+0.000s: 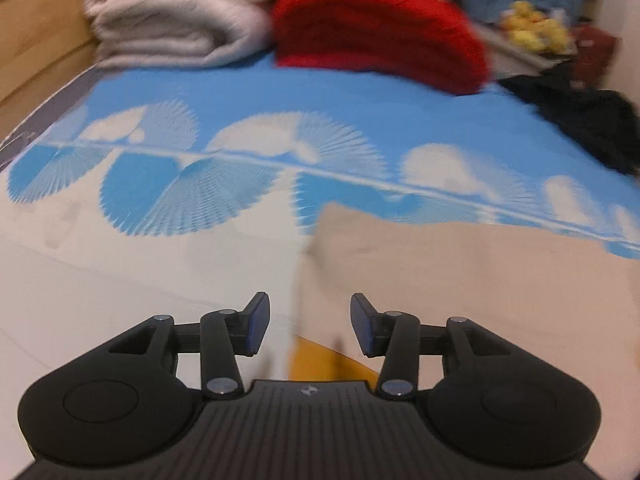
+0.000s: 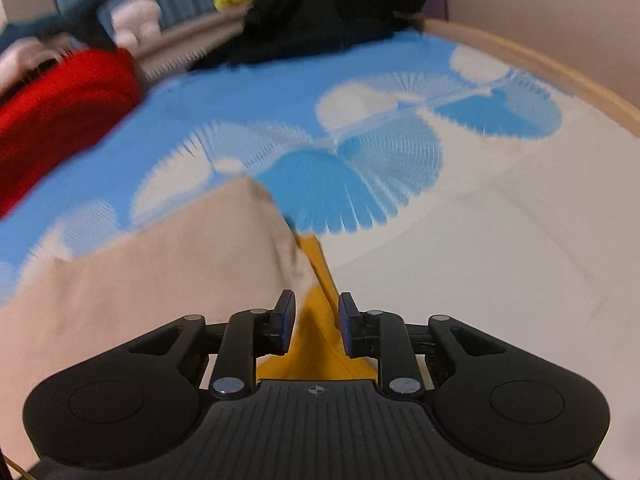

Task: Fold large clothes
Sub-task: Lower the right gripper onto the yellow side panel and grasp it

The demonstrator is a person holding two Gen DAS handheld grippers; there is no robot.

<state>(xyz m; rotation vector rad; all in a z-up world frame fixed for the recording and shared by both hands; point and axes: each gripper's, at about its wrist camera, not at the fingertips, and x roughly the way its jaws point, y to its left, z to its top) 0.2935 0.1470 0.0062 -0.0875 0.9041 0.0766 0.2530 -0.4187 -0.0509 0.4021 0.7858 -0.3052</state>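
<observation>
Between right gripper pads, smooth, possibly folded mustard fabric.

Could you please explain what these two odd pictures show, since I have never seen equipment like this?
Each picture comes from a fisheye camera mounted on a hand-held two-finger gripper, looking forward along its fingers; a person holds one in each hand. The left gripper is open with nothing between its fingers. The right gripper is also open, poised over a yellow piece without clamping it. Both hover above a bed cover printed blue and white. On it lies a beige garment, the one to fold. Further back sit a folded red item, a cream blanket and dark clothes.
</observation>
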